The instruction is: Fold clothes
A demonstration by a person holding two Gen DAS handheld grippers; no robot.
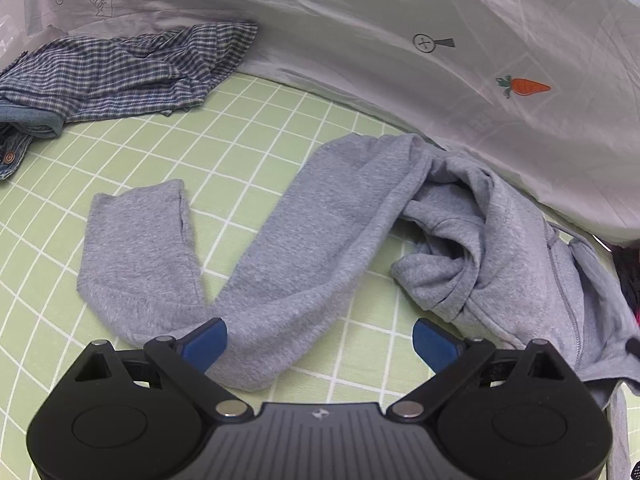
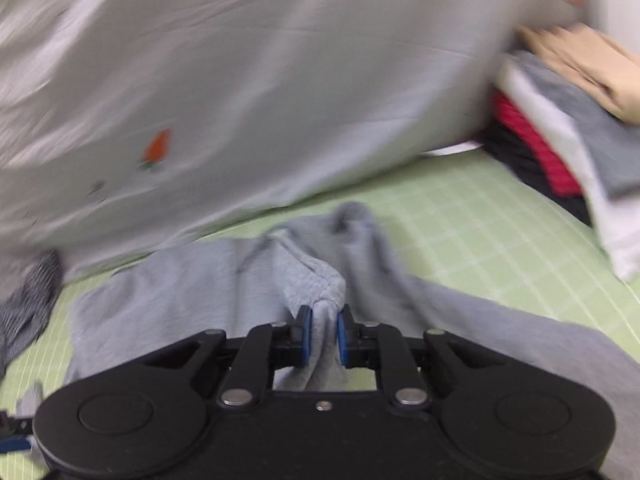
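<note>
A grey zip sweatshirt (image 1: pixel 320 216) lies crumpled on the green grid sheet (image 1: pixel 248 128), one sleeve bent in a V toward the near left. My left gripper (image 1: pixel 320 340) hovers over that sleeve's fold, its blue pads wide apart and pressing on nothing. In the blurred right wrist view the same grey sweatshirt (image 2: pixel 224 280) spreads across the sheet, and my right gripper (image 2: pixel 323 336) is shut on a bunched ridge of its fabric, the cloth pinched between both blue pads.
A white quilt (image 1: pixel 440 40) with a carrot print rises along the far side. A checked blue shirt (image 1: pixel 120 72) lies on denim at the far left. A pile of red, black, grey, white and tan clothes (image 2: pixel 560 128) sits at the right.
</note>
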